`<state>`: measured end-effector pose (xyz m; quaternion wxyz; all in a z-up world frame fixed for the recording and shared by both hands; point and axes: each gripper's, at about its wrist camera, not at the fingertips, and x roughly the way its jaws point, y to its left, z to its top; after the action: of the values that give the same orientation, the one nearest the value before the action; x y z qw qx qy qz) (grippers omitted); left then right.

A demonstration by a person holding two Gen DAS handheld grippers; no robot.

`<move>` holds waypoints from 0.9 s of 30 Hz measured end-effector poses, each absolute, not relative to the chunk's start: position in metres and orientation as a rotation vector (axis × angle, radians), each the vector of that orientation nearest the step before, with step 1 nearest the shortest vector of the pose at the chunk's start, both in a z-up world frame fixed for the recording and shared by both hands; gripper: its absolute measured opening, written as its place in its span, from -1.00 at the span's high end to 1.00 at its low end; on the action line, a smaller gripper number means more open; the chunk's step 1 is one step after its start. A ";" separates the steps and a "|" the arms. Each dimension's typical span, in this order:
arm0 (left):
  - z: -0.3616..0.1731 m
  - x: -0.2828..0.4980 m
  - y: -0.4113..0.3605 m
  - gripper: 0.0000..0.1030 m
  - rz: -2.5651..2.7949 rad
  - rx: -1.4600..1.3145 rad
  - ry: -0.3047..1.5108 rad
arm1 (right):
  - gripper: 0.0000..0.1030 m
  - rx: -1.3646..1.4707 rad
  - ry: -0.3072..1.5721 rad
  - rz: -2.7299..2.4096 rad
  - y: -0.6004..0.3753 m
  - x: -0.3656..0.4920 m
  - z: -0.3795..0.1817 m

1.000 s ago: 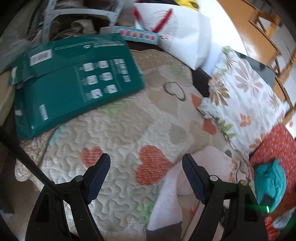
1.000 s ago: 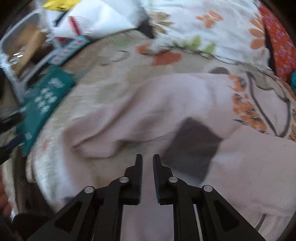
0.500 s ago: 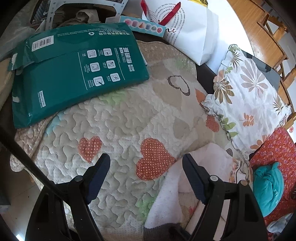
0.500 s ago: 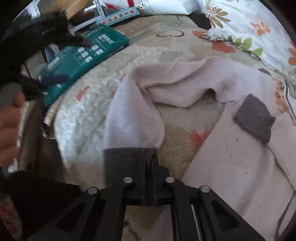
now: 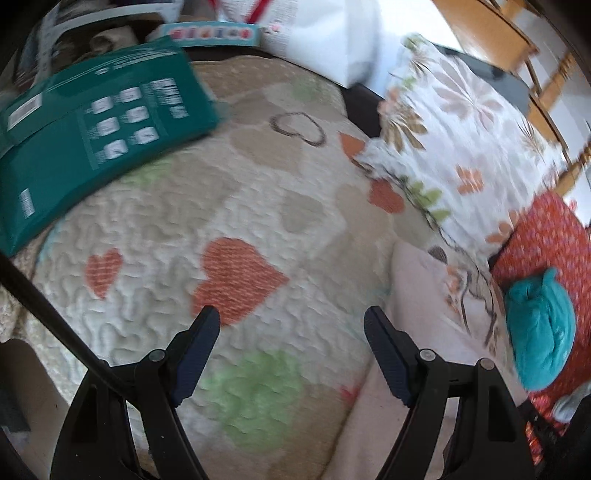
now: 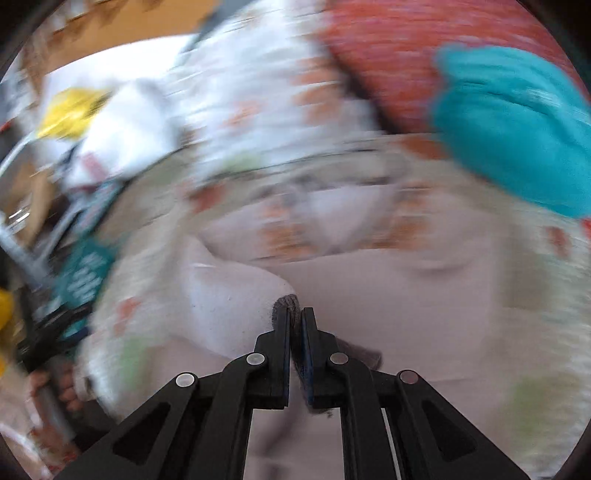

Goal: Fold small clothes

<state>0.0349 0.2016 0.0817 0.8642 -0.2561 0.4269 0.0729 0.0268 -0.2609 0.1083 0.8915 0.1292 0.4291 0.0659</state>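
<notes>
A pale pink small garment (image 6: 388, 288) with grey cuffs lies on the heart-patterned quilt (image 5: 236, 236). My right gripper (image 6: 294, 314) is shut on its grey cuff (image 6: 286, 304) and holds the sleeve over the garment's body. The right wrist view is badly blurred. In the left wrist view the garment (image 5: 417, 295) lies at the lower right, beside my left gripper (image 5: 291, 332), which is open and empty above the quilt.
A green package (image 5: 92, 133) lies at the quilt's far left. A floral pillow (image 5: 461, 140) and a red cushion (image 5: 546, 251) with a teal cloth bundle (image 5: 539, 332) are at the right. A white bag (image 5: 325, 33) stands at the back.
My right gripper, shut on the grey cuff, has swung the sleeve right across the garment. The left gripper shifted slightly and stays open.
</notes>
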 end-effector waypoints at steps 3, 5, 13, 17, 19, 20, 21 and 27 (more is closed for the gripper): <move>0.080 0.044 0.176 -0.54 0.117 -0.501 0.911 | 0.80 0.107 0.909 -0.143 -0.311 0.033 0.097; 0.078 0.049 0.165 -0.54 0.096 -0.493 0.923 | 0.79 0.058 0.932 -0.251 -0.324 0.036 0.090; 0.071 0.061 0.131 -0.54 0.049 -0.411 0.968 | 0.41 0.079 0.854 -0.050 -0.265 0.049 0.099; 0.071 0.061 0.140 -0.54 0.051 -0.427 0.977 | 0.41 0.103 0.888 0.117 -0.214 0.071 0.085; 0.075 0.058 0.151 -0.54 0.072 -0.446 0.957 | 0.26 0.103 0.905 0.209 -0.175 0.089 0.082; 0.076 0.057 0.157 -0.54 0.079 -0.459 0.949 | 0.21 0.096 0.912 0.234 -0.162 0.096 0.080; 0.077 0.056 0.162 -0.54 0.086 -0.468 0.945 | 0.15 0.081 0.919 0.264 -0.142 0.105 0.077; 0.070 0.056 0.180 -0.54 0.091 -0.499 0.977 | 0.08 0.057 1.006 0.291 -0.061 0.164 0.045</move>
<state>0.0556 0.1799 0.0697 0.8523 -0.2372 0.4641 0.0430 0.1635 -0.0609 0.0445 0.8657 0.0274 0.4801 0.1391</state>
